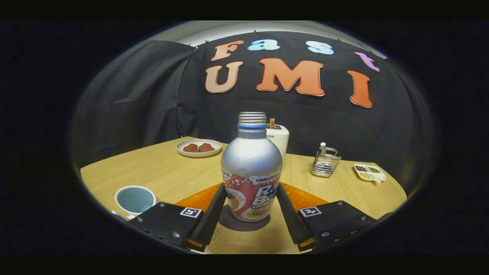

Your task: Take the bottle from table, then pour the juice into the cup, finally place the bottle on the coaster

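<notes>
Bottle [251,168] stands upright between the two fingers of the gripper [251,206], on the wooden table [160,172]. Its body is metal with a silver domed shoulder, a threaded neck with no cap visible, and a blue ring just below the thread. A printed wrap in red and white with bubble patterns covers the lower half. Its base sits on a dark round coaster [244,223], which shows as a dark disc just under and in front of the bottle. An orange mat [305,198] lies under that area and extends to both sides behind the fingers.

Gripper fingers flank the bottle at the label level, each inner edge right against the bottle's side; whether they press firmly or only touch cannot be told.

Cup [134,199], white outside and pale blue inside, stands on the table left of the left finger, apart from the bottle. Beyond the bottle: a white container [279,138] directly behind it, a plate [198,148] with two brown pieces to the left, a wire holder [325,160] and a small divided dish [369,172] to the right.
</notes>
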A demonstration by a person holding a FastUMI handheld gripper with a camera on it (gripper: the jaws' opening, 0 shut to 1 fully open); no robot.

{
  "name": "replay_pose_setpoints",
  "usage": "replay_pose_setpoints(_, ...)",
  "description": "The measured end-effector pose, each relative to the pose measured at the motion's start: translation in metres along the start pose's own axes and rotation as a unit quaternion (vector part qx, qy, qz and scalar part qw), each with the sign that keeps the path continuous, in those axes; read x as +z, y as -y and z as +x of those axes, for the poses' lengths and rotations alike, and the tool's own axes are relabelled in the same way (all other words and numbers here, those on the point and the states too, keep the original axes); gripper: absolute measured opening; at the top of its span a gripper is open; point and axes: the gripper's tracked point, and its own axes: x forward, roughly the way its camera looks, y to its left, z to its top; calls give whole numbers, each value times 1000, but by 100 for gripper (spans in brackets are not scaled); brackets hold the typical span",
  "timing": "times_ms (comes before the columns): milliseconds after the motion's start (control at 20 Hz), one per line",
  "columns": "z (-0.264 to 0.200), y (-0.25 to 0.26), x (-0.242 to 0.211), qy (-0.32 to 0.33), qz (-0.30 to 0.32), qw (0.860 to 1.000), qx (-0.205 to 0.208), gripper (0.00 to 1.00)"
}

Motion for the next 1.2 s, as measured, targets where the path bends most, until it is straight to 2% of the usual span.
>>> replay_pose_setpoints(400, 6, -1, -14, -12, 12, 1000, 8, 78)
replay_pose_setpoints(550, 4, 1, -16, -14, -3, 1000, 3, 78)
replay_pose_setpoints(700, 0, 2, -22, -23, -17, 1000, -3, 85)
replay_pose_setpoints(1000, -23, 3, 9, 18, 0, 1000, -2, 97)
replay_pose_setpoints(1200, -54, 14, 40, 63, 0, 998, -13, 97)
